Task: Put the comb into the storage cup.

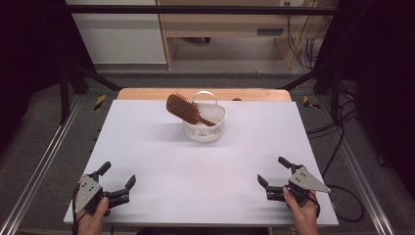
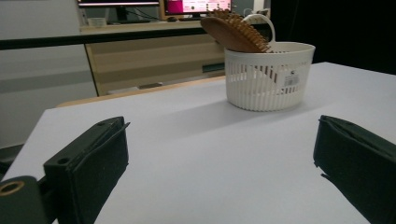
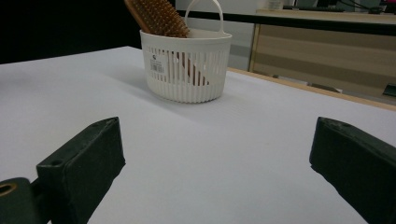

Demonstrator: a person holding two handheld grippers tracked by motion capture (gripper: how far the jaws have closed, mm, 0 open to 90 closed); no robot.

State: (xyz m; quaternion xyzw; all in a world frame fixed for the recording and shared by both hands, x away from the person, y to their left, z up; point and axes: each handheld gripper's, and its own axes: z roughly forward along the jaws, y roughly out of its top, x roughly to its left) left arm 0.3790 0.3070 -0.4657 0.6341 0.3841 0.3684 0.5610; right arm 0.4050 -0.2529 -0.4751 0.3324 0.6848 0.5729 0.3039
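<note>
The white slotted basket (image 1: 204, 122) stands upright on the far middle of your table (image 1: 195, 166), its loop handle on the far side. A brown wooden hairbrush (image 1: 183, 108) leans in it, handle down inside and the bristled head sticking up and out over the basket's left rim. A small barcode label shows on the basket wall in both tool views. Your left tool (image 1: 117, 182) sits at the near left corner of the table, held in your left hand (image 1: 93, 215), its jaws spread wide apart with nothing between them but bare table. Your right tool (image 1: 274, 172) sits at the near right corner in your right hand (image 1: 301, 208), jaws likewise wide apart and holding nothing. Both tools point toward the basket and are well apart from it. Beyond the table's far edge you have a wooden shelf unit and a grey floor
</note>
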